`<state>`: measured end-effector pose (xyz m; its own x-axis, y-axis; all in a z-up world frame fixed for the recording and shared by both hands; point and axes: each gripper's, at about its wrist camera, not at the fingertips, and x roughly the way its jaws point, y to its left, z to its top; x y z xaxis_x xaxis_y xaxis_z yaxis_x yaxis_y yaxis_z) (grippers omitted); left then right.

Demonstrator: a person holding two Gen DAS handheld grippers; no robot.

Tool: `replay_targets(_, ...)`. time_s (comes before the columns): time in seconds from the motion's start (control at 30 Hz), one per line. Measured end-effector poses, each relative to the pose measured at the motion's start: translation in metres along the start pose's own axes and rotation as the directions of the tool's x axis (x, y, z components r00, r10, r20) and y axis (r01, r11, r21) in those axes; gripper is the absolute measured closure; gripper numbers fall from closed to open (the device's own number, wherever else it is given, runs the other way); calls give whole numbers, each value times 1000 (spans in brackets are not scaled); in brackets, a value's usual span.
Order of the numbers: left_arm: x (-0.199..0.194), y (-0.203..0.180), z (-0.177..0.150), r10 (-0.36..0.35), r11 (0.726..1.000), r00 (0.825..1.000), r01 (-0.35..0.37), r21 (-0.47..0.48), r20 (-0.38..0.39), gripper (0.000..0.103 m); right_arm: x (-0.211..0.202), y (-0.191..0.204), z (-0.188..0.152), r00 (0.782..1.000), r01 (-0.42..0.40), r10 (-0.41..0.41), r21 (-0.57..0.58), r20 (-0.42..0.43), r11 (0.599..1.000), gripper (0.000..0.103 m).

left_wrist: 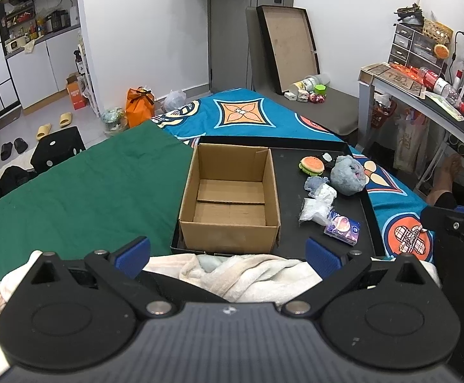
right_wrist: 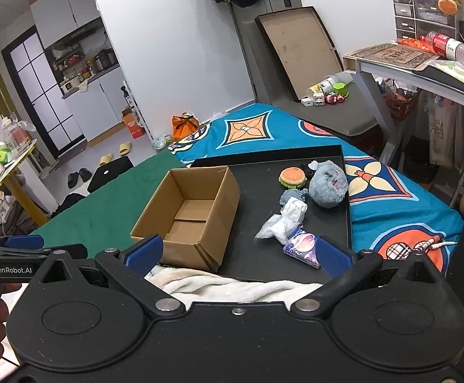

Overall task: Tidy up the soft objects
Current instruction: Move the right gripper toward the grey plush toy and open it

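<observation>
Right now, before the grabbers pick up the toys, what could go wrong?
1. The crumpled white plastic bag lies touching the purple tissue packet, so a grab there might lift both.
2. The empty brown cardboard box looks light; a bump could slide it on the black tray.
3. The round grey plush toy may be too bulky for the open right gripper to grip firmly.

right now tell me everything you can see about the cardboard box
The cardboard box is plain brown corrugated card, open at the top and empty, its bottom flaps folded flat inside. It stands upright on the left part of the black tray, apart from the soft items to its right. Neither gripper touches it. A white fluffy cloth lies just in front of the tray.
</observation>
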<state>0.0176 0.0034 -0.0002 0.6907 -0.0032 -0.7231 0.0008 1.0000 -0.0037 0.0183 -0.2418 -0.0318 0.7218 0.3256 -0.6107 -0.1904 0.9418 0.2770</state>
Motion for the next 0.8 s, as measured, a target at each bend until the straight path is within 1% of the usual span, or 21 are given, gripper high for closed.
replay_targets(0.1,9,0,2,-3,1000,1000,3,-5,-15,1,5,-10,0,1000,3,-3,23,2,1000,0)
replay_targets(0.17,16,-1,3,-2,1000,1000,2,-9,-22,1,11,-18,0,1000,17,-17,39,-11,999,0)
replay_targets(0.4,42,-1,6,-13,1000,999,13,-6,-48,1,37,-46,-1,999,-15,20,112,-44,994,0)
replay_targets(0.8,81,1,20,26,999,998,-28,-34,-61,1,80,-81,6,995,-49,65,201,-72,978,0)
